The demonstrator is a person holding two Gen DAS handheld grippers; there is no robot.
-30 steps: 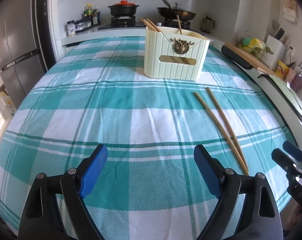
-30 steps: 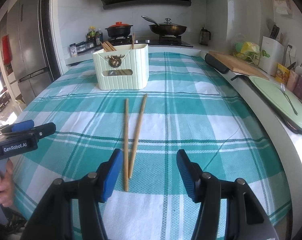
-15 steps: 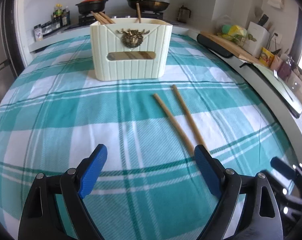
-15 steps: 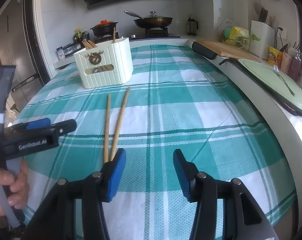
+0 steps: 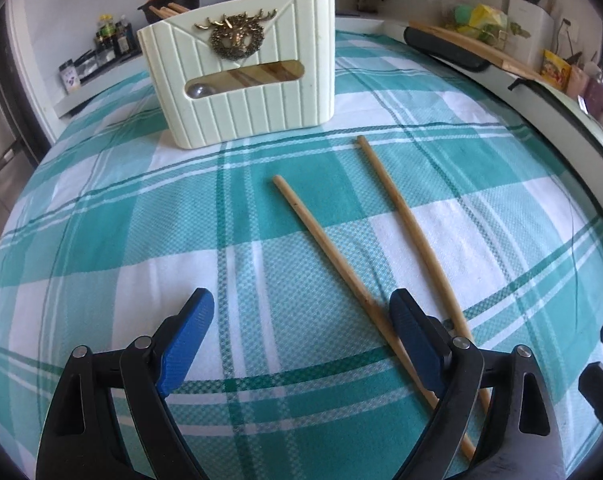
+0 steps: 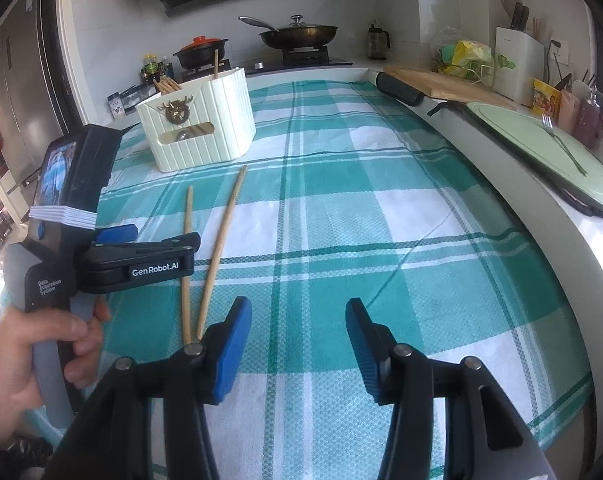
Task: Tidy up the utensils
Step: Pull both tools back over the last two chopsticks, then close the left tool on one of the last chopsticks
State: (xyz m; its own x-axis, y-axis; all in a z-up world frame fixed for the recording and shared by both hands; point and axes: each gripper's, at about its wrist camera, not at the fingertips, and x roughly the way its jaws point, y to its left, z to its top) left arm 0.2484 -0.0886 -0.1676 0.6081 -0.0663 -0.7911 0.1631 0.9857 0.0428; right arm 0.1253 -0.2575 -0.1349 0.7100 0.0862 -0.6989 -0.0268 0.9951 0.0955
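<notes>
Since the earlier frames our left gripper has come forward and down over the chopsticks, so the holder now fills the upper middle of the left wrist view instead of sitting small at the top. Its jaws stand wide, holding nothing. We see the left chopstick running from the centre of the frame down to the lower right, where it passes under the right-hand blue pad. The right chopstick lies just beside it, farther right, and goes behind the black finger near the lower right. The two spread apart toward the holder and draw close toward us. Both lie flat on the checked cloth that covers the bench.

In the right wrist view our right gripper hangs low at the bottom centre, jaws wide and holding nothing, above the cloth. The chopsticks lie left of centre; their near ends reach the left blue pad, and we cannot tell whether they touch it. The left gripper crosses them from the left edge, held in our left hand at the lower left. The holder stands upright in the upper left, with more chopsticks poking from its top. A fork lies on a green board at the right edge.
</notes>
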